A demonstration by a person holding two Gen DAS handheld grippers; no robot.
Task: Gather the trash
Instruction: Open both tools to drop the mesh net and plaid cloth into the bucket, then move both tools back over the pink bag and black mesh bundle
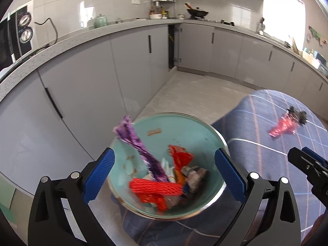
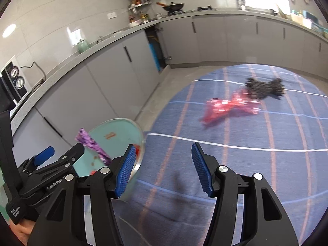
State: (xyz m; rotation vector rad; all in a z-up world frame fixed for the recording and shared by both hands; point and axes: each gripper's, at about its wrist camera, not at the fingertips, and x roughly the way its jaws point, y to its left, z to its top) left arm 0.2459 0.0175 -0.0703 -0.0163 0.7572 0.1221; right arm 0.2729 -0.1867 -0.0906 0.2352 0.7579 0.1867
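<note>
A teal bin (image 1: 184, 127) with a metal rim stands at the edge of a blue checked cloth (image 2: 246, 164). In it lie a long purple wrapper (image 1: 139, 145) leaning on the rim, a red foam net (image 1: 155, 187), an orange wrapper (image 1: 180, 155) and other scraps. My left gripper (image 1: 164, 151) hangs wide open over the bin with nothing between its pads. My right gripper (image 2: 164, 145) is open above the cloth, just right of the bin, and holds nothing. Farther off on the cloth lie a pink-red foil wrapper (image 2: 227, 106) and a black frizzy clump (image 2: 264, 87) touching it.
Grey base cabinets (image 1: 86, 94) run along the left and back under a speckled countertop (image 1: 61, 43). A microwave (image 1: 20, 34) sits at the far left. One cabinet (image 1: 173, 45) in the corner stands ajar. Pale floor (image 1: 194, 96) lies between the cloth and the cabinets.
</note>
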